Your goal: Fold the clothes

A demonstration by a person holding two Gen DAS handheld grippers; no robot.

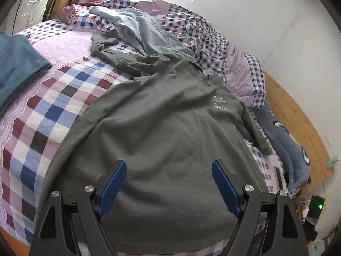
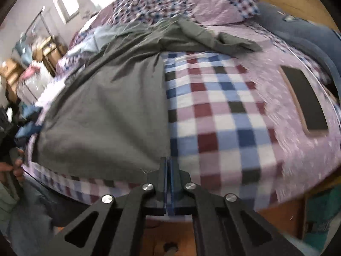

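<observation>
Lying spread across the checked bed sheet (image 1: pixel 53 111), the grey long-sleeved shirt (image 1: pixel 162 132) reaches down to the bed's near edge. The left gripper (image 1: pixel 169 168) hovers over its hem with its jaws wide apart, holding nothing. The right gripper (image 2: pixel 167 162) is closed at the shirt's hem corner by the near edge; whether it pinches cloth I cannot tell. A folded blue garment (image 1: pixel 17 64) lies at the bed's left edge.

Open checkered bedspread (image 2: pixel 223 115) right of the grey shirt (image 2: pixel 110 111) (dark tablet (image 2: pixel 304 100) farther right).
</observation>
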